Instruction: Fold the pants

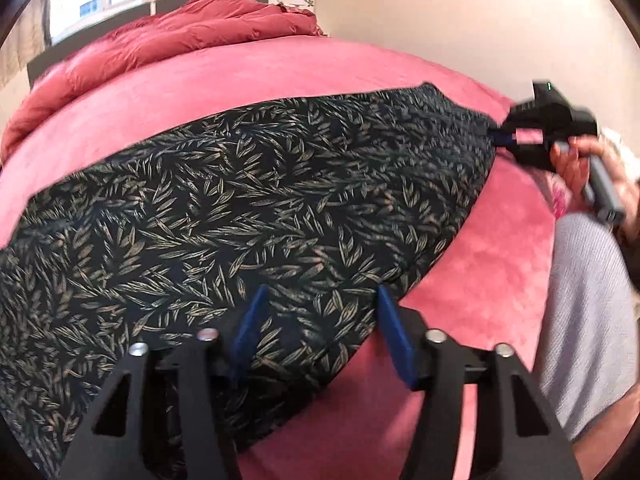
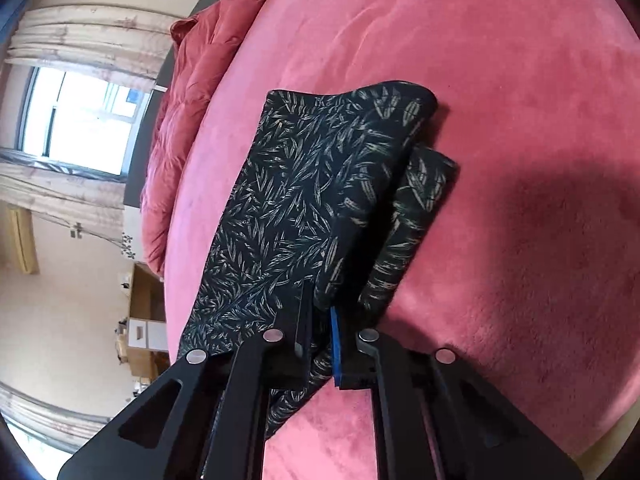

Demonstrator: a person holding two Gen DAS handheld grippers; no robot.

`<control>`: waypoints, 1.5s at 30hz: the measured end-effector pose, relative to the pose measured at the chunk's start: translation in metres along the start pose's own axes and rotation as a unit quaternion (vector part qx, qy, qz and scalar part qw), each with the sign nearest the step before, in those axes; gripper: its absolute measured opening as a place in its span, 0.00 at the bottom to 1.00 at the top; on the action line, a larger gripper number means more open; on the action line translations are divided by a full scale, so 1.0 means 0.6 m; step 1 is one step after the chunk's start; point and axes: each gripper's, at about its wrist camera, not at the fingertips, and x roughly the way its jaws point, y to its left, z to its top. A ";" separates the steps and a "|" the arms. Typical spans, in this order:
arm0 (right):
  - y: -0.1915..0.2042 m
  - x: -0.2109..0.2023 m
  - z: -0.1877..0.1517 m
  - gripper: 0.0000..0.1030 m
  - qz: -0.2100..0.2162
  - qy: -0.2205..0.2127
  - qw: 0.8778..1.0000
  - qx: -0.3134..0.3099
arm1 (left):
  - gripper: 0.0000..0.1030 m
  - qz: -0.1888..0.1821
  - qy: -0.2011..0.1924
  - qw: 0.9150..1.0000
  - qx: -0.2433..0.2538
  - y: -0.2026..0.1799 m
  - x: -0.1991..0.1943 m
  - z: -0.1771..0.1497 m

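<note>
The pants [image 1: 240, 208] are dark with a pale leaf print and lie folded lengthwise across the pink bed; they also show in the right wrist view [image 2: 304, 184]. My left gripper [image 1: 320, 300] is open, its blue pads [image 1: 394, 332] spread just above the near edge of the pants, holding nothing. My right gripper [image 1: 505, 139] is shut on the pants' far right corner, seen from the left wrist view. In the right wrist view the same gripper [image 2: 318, 320] pinches the cloth edge between its fingers, and the fabric drapes away from it in layers.
A pink velvet cover [image 1: 472, 280] spreads over the bed. A crumpled red duvet [image 1: 168, 36] lies at the head end. A person's grey-clad leg [image 1: 588, 320] stands at the right. A window with curtains [image 2: 76, 120] and boxes [image 2: 144, 332] are beyond the bed.
</note>
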 end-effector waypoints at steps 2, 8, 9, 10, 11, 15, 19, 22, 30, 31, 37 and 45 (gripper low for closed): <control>0.000 0.002 0.002 0.05 0.000 0.001 1.000 -0.002 | 0.33 -0.004 0.001 1.000 0.010 -0.004 -0.001 0.003; 0.016 -0.025 0.005 0.03 0.015 -0.011 1.000 -0.001 | 0.02 -0.022 -0.005 0.999 0.043 -0.031 -0.025 0.012; 0.022 -0.030 0.004 0.03 0.019 -0.014 1.000 -0.005 | 0.02 -0.027 -0.004 0.999 0.047 -0.036 -0.032 0.013; 0.028 -0.038 0.002 0.03 0.020 -0.017 1.000 -0.013 | 0.02 -0.031 -0.007 0.998 0.052 -0.038 -0.042 0.012; 0.032 -0.044 -0.001 0.03 0.015 -0.018 0.999 -0.024 | 0.02 -0.032 -0.009 0.998 0.055 -0.032 -0.052 0.008; 0.025 -0.033 -0.009 0.03 -0.021 -0.001 0.999 -0.037 | 0.02 -0.034 0.008 0.998 0.058 -0.015 -0.048 -0.001; 0.008 -0.019 -0.005 0.04 -0.030 0.019 0.999 -0.029 | 0.11 -0.050 0.033 0.997 0.046 -0.007 -0.033 0.006; 0.014 -0.044 0.001 0.06 -0.019 0.004 0.999 -0.033 | 0.58 -0.085 0.022 0.996 0.009 0.007 -0.064 0.018; 0.133 -0.069 -0.002 0.06 -0.027 -0.078 0.980 -0.181 | 0.65 -0.012 -0.036 0.995 -0.096 0.102 -0.099 0.090; 0.152 -0.047 -0.004 0.06 -0.026 -0.070 0.978 -0.194 | 0.65 0.012 -0.031 0.994 -0.105 0.116 -0.087 0.098; 0.213 0.128 -0.006 0.06 -0.100 0.017 0.962 -0.252 | 0.65 0.118 0.006 0.981 -0.154 0.205 -0.026 0.080; 0.147 0.191 0.054 0.00 -0.077 0.019 0.988 -0.136 | 0.65 0.119 -0.054 0.984 -0.124 0.205 -0.041 0.035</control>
